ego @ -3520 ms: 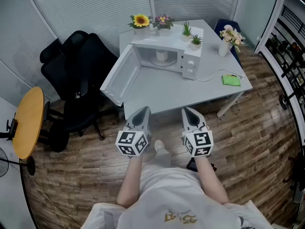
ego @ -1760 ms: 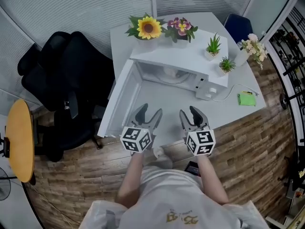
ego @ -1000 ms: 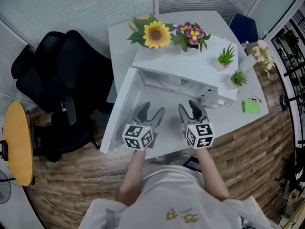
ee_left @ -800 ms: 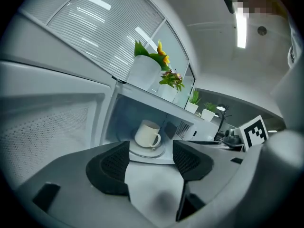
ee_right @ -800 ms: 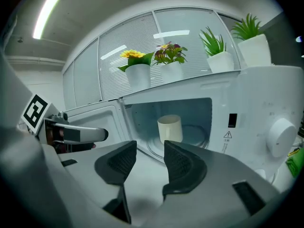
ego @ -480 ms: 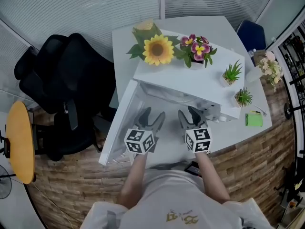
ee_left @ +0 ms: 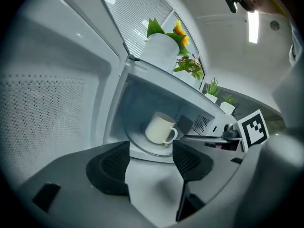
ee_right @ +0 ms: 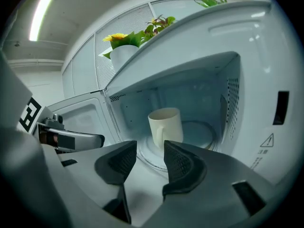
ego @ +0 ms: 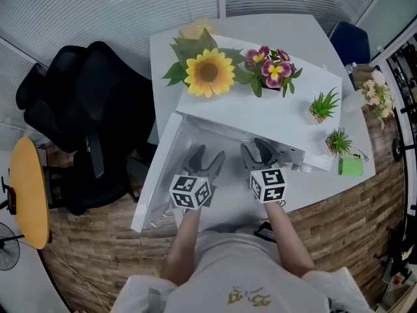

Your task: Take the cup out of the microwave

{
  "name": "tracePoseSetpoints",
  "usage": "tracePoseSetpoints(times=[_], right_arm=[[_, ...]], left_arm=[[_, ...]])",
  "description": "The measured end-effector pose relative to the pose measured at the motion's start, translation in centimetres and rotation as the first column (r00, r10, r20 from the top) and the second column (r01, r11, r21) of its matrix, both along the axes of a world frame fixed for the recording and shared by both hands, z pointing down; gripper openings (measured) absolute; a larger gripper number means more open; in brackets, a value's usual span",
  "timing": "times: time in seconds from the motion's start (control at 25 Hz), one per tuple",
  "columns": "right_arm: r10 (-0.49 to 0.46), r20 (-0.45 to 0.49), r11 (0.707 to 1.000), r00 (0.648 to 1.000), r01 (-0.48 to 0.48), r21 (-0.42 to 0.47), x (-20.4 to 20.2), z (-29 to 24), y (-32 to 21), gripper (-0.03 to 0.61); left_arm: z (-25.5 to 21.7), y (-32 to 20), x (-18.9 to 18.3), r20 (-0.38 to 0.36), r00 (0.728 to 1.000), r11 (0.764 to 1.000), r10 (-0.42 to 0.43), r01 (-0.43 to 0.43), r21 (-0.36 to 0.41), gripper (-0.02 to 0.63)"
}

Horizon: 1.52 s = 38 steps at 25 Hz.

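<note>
Holding both claws side by side in front of the open microwave (ego: pixel 260 119), you have the left claw (ego: pixel 206 158) with its jaws spread wide, gripping nothing. The right claw (ego: pixel 257 150) is just beside it, jaws likewise wide and free. Both point a little downward toward the oven's mouth. The white cup (ee_left: pixel 160 128) stands upright inside the microwave on the round glass turntable (ee_left: pixel 135 147), ahead of the left claw and beyond the tips of its jaws, slightly toward the right jaw, with its handle turned to that side. In the right gripper view the same cup (ee_right: pixel 165 125) sits straight ahead of the right claw (ee_right: pixel 150 146), past the gap and just over the tip of the right jaw, not touching either pad. The microwave door (ego: pixel 156 175) is swung fully open to the left of your left claw, its inner face close beside the left jaw. On top of the oven, above and beyond both claws, stand a sunflower (ego: pixel 208 72) and a pot of pink flowers (ego: pixel 273 67). Two small green plants (ego: pixel 324 104) stand farther off to the right of the right claw. The white counter (ego: pixel 273 28) carries the microwave, and a black chair (ego: pixel 78 103) stands well to the left of the left claw.
</note>
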State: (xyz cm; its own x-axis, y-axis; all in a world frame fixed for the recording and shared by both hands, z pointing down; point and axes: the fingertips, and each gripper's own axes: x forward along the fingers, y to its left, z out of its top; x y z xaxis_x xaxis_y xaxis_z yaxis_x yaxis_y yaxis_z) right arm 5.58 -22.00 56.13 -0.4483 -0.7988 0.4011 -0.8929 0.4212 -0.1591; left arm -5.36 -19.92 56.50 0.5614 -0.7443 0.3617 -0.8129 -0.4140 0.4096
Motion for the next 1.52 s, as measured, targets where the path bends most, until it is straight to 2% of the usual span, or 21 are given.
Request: tracePoseSetpoints(times=[0.4,0.52,0.68,0.84,1.28,1.52], right_arm=[[0.036,0.020,0.999,0.999,-0.036,-0.014,-0.2,1.2,-3.0,0.193],[0.041,0.057,0.999,0.998,-0.040,-0.019,-0.6,1.2,-3.7,0.184],[-0.040,0.090,0.999,0.995,0.040,0.010,-2.2,0.7,-3.8,0.155],[-0.118,0.068,0.993,0.991,0.118,0.004,-3.6,1.2,-3.6,0.124],[-0.164,-0.013,0.986,0.986,0.165,0.037,-4.4,1.8,-4.7,0.066],[-0.199,-0.113,0.974,0.973,0.209,0.087,-5.0,1.7,-4.6,0.051]], left_arm=[[1.1,-0.9,0.1,0.000,1.000,1.000,-0.001,0.001,-0.021,0.282],[1.4,-1.1,0.2,-0.008,1.000,1.000,0.001,-0.001,-0.025,0.282],[1.1,-1.2,0.4,-0.030,1.000,1.000,0.004,-0.004,-0.013,0.282],[1.3,-1.4,0.2,-0.039,0.999,1.000,0.001,-0.002,-0.018,0.282],[1.8,-1.7,-0.9,-0.055,0.998,0.999,-0.019,0.017,-0.036,0.279],[1.9,-1.9,-1.3,-0.061,0.998,0.999,-0.024,0.022,-0.036,0.273]])
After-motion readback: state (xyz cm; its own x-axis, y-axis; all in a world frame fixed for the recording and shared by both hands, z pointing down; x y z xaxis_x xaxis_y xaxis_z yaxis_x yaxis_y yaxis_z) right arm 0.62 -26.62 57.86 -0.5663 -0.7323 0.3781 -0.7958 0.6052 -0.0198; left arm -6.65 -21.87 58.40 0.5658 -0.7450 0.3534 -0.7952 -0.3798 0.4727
